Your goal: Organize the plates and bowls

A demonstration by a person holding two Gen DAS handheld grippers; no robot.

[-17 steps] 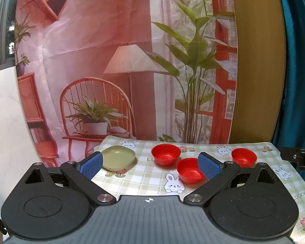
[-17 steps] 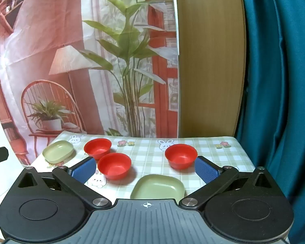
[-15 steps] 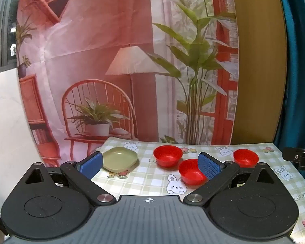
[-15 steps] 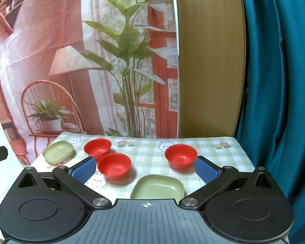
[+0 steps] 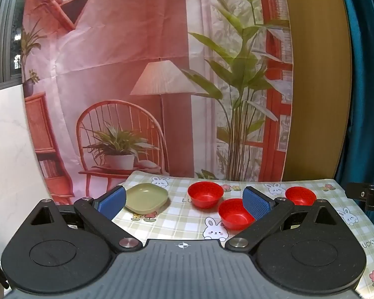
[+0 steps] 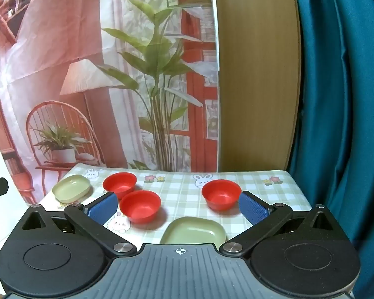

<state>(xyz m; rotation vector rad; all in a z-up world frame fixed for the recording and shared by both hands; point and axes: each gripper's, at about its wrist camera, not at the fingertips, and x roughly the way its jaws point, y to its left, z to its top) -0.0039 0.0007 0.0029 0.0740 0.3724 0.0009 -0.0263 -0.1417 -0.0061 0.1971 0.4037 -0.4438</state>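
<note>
Green plate (image 6: 193, 231) just before spread right tongs (image 6: 178, 208).

right tool (image 6: 178, 205) spread above green plate (image 6: 194, 231).

Black hand-held gripper (image 5: 184, 203) with blue textured pads (image 5: 255, 203), silver pivot screws, ribbed grey body, crosshair mark.

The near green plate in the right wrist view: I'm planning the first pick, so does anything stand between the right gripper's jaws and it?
Nothing visible does. The near green plate lies just ahead of the open right gripper, with bare tablecloth around it.
</note>
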